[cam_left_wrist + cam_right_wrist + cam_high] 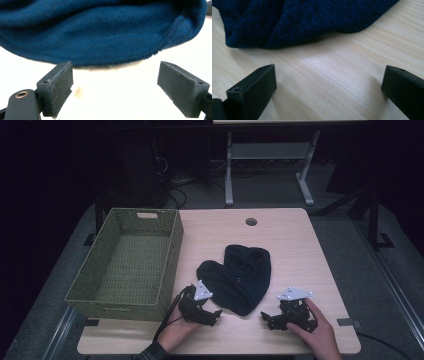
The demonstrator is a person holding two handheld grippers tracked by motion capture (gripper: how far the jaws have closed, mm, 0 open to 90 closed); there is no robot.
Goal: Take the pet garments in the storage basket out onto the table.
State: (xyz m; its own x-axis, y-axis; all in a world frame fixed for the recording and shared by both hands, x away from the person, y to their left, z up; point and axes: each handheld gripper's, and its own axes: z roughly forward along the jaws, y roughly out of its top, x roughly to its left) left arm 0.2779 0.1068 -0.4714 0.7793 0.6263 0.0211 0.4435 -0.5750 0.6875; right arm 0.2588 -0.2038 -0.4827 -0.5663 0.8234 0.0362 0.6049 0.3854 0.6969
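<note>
one garment (pixel 239 277), one basket (pixel 127 262), two tools

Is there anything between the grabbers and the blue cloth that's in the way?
Nothing visible. Only bare table lies between the open left gripper and the dark blue cloth, and the same goes for the open right gripper. Both point at its near edge.

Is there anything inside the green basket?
No, in the high view the basket shows just its bare woven floor, and the dark cloth lies on the table beside it.
</note>
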